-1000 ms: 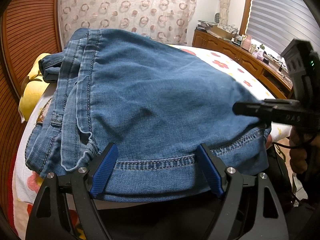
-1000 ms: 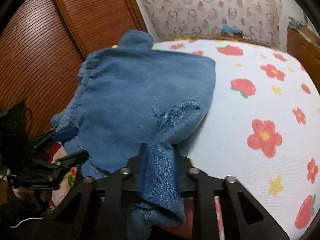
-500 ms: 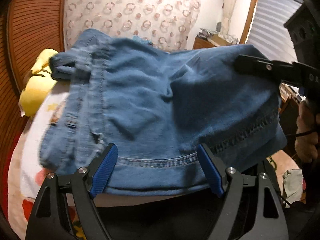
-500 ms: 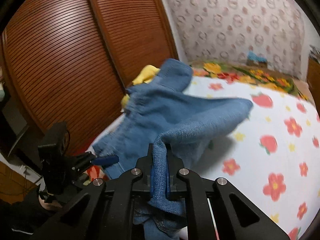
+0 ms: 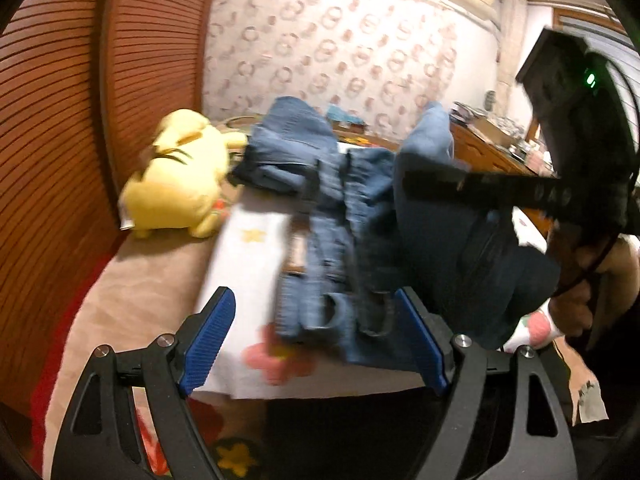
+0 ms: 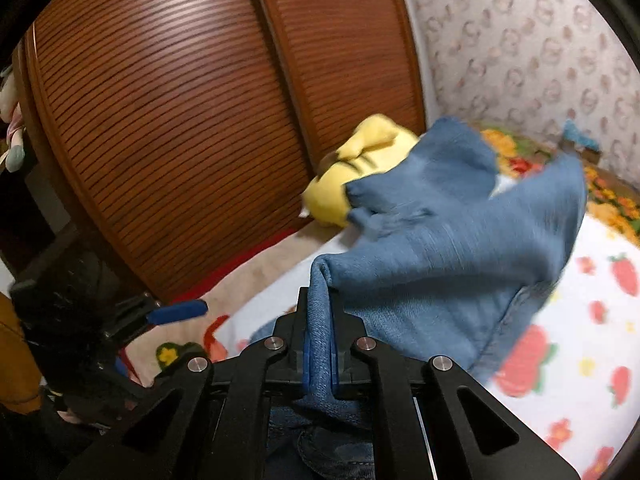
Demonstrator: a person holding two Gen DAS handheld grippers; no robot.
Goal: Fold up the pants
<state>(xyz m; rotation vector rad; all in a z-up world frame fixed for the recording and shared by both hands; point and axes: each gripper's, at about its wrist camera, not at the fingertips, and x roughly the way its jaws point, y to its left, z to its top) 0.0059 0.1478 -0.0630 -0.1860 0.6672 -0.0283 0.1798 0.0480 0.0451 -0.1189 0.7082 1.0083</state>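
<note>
Blue denim pants (image 5: 340,216) lie bunched on the flowered bed sheet (image 5: 248,264), waistband end toward me. My left gripper (image 5: 316,340) is open and empty just in front of the waistband, touching nothing. My right gripper (image 6: 320,344) is shut on a fold of the pants (image 6: 448,248) and holds that part lifted above the bed. In the left wrist view the right gripper (image 5: 404,188) shows at the right with dark denim hanging from it. The left gripper (image 6: 176,312) shows low on the left in the right wrist view.
A yellow plush toy (image 5: 180,176) lies at the bed's left side by the brown slatted wardrobe doors (image 6: 168,120). A wooden dresser (image 5: 492,152) with clutter stands at the right. Patterned wallpaper (image 5: 340,48) is behind the bed.
My right gripper has lifted its fold of denim higher and carried it over the pants. My left gripper has dropped away from the hem, and the plush toy has come into view.
</note>
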